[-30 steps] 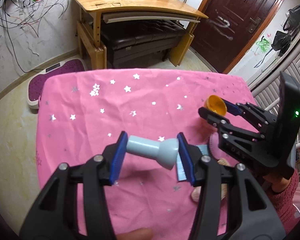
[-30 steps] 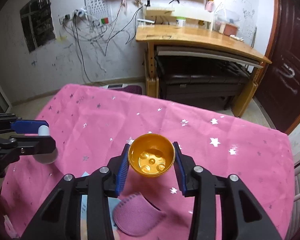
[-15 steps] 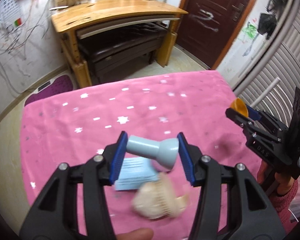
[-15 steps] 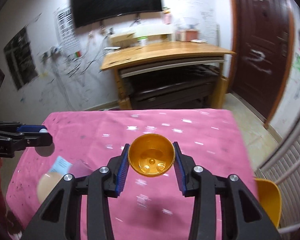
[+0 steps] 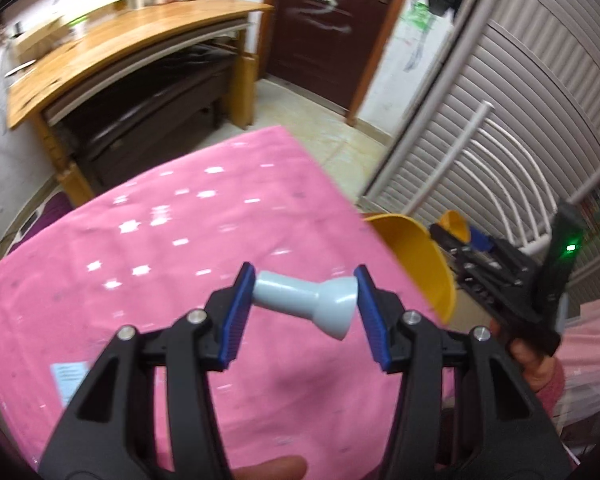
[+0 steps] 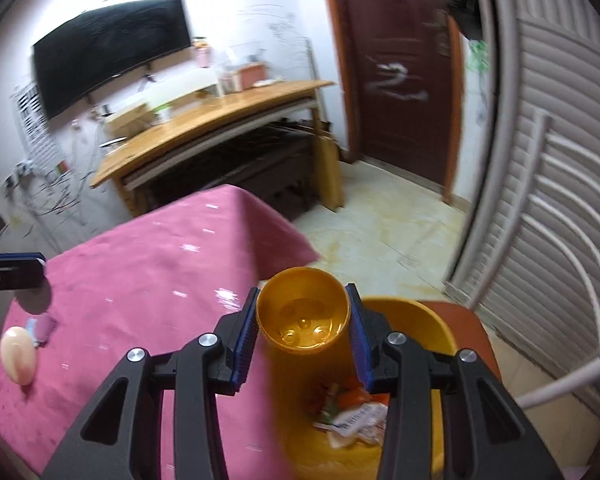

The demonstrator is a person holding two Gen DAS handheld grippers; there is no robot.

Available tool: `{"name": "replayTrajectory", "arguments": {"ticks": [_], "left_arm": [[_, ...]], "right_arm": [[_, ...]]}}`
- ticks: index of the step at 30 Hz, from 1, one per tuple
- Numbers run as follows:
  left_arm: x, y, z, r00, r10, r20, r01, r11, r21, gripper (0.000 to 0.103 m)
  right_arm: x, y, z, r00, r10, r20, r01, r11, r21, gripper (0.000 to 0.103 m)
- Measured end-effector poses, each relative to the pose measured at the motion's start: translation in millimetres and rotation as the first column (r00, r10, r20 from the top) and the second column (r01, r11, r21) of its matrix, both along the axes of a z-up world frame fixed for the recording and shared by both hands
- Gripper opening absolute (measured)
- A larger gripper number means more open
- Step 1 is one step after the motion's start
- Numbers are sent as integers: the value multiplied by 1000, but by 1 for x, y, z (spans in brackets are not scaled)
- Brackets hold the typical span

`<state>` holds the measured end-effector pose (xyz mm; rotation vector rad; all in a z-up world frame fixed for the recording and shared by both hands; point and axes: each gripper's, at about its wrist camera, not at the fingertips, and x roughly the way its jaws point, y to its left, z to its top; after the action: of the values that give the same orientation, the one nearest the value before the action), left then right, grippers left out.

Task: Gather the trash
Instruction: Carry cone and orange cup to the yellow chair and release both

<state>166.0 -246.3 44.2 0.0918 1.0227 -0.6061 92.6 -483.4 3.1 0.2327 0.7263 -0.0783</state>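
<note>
Pink star-print cloth [image 5: 188, 264] covers the table; all places below are read off the yellow bin [image 6: 416, 316] standing past the table's right edge.

- Right gripper [image 6: 303, 320]: blue pads clamped on an orange cup [image 6: 303, 314], one pad on each side of its wall, mouth toward the camera. The cup sits over the bin's near-left rim, at the table edge. In the left wrist view the same gripper [image 5: 460, 236] shows just beyond the bin [image 5: 420, 256], cup [image 5: 454, 224] at its tip.
- Left gripper [image 5: 305, 300]: pads gripping a pale blue funnel-shaped piece [image 5: 306, 300] end to end, narrow end on the left pad, flared end on the right. It hangs over the cloth, just left of the bin.
- Inside the bin: crumpled wrappers [image 6: 352, 412] on the bottom.
- Well left of the bin, on the cloth: a pale egg-like object [image 6: 19, 354] and a light blue card [image 5: 70, 380].
- Beyond the table from the bin: wooden desk [image 6: 216, 120], dark door [image 6: 400, 80]. Both views blurred
</note>
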Motion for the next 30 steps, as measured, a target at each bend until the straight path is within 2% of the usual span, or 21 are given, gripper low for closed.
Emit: {"name": "replayTrajectory", "arguments": {"ticks": [4, 10, 13, 15, 16, 19, 26, 28, 30], "left_arm": [[-5, -49, -7, 998, -55, -12, 55, 998, 11, 49], [-1, -104, -29, 996, -72, -45, 75, 996, 57, 49], [1, -125, -40, 994, -83, -67, 87, 994, 59, 49], [3, -138, -47, 994, -83, -76, 88, 994, 61, 49], [5, -145, -51, 993, -83, -85, 89, 994, 63, 49], [4, -156, -58, 992, -83, -90, 91, 992, 87, 49], [2, -173, -62, 991, -78, -111, 88, 992, 92, 49], [0, -176, -59, 990, -80, -112, 89, 993, 81, 64], [-2, -177, -55, 992, -76, -99, 84, 993, 78, 68]], "right_arm": [[-8, -28, -23, 999, -37, -32, 38, 999, 22, 36], [-8, -51, -49, 996, -38, -74, 45, 995, 90, 37], [-8, -64, -58, 994, -51, -96, 64, 988, 139, 49], [-10, -72, -61, 992, -65, -106, 82, 983, 167, 64], [-11, -76, -61, 992, -74, -103, 91, 980, 176, 65], [-15, -87, -59, 988, -122, -91, 137, 974, 180, 66], [-23, -107, -58, 976, -202, -85, 215, 957, 195, 66], [-25, -111, -57, 974, -215, -77, 226, 953, 200, 66], [-27, -113, -55, 972, -226, -70, 235, 951, 200, 66]]}}
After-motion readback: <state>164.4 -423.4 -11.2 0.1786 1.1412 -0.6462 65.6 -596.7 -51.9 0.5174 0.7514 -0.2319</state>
